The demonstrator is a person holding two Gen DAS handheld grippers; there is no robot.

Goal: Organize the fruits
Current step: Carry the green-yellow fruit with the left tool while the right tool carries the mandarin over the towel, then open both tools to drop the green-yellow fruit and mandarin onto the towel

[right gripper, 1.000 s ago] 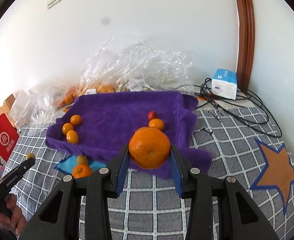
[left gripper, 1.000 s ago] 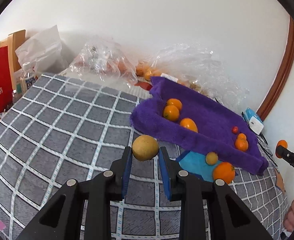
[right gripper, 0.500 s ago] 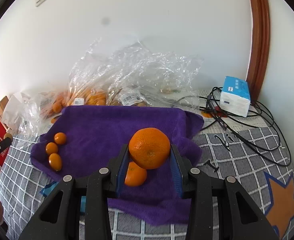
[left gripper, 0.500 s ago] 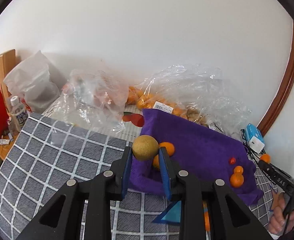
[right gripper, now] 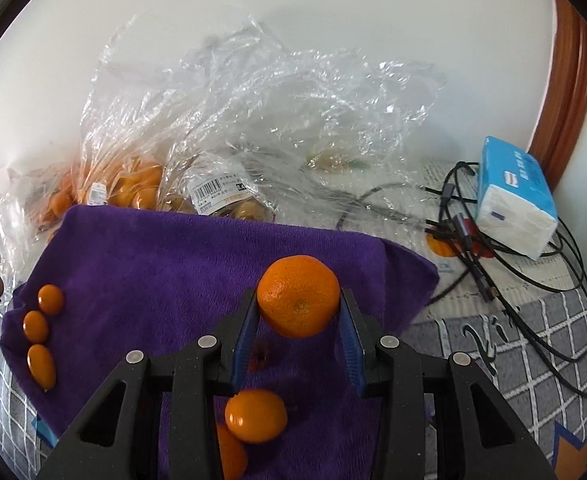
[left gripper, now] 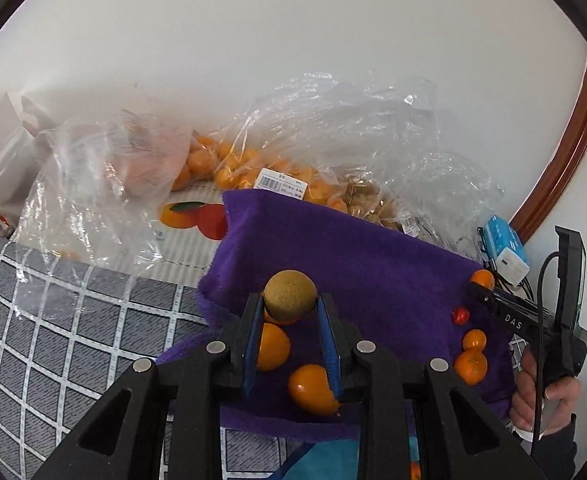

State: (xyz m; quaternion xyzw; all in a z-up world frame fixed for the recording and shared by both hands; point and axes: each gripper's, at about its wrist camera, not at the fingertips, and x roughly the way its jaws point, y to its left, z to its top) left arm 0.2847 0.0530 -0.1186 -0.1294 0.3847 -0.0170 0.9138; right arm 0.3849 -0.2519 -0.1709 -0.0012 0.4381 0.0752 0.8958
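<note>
Left gripper (left gripper: 289, 312): clamped on brown fruit (left gripper: 290, 295).
Right gripper (right gripper: 298, 316): clamped on mandarin (right gripper: 298, 296).
Advice: lower each beside matching fruit below on purple towel (right gripper: 165, 256), then release gently.

Fruit and gear, counted

One purple towel (right gripper: 165, 256) carries three small oval orange fruits (right gripper: 35, 326) at its nine o'clock edge, two rounder orange fruits (right gripper: 255, 414) at six o'clock, and one tiny red fruit (left gripper: 460, 315). There are two tongs, the left tongs (left gripper: 289, 300) with one brown-yellow round fruit (left gripper: 290, 294) and the right tongs (right gripper: 298, 300) with one large mandarin (right gripper: 298, 296). One blue tissue pack (right gripper: 513, 208) lies at three o'clock. The clear bags overlap too much to count.
</note>
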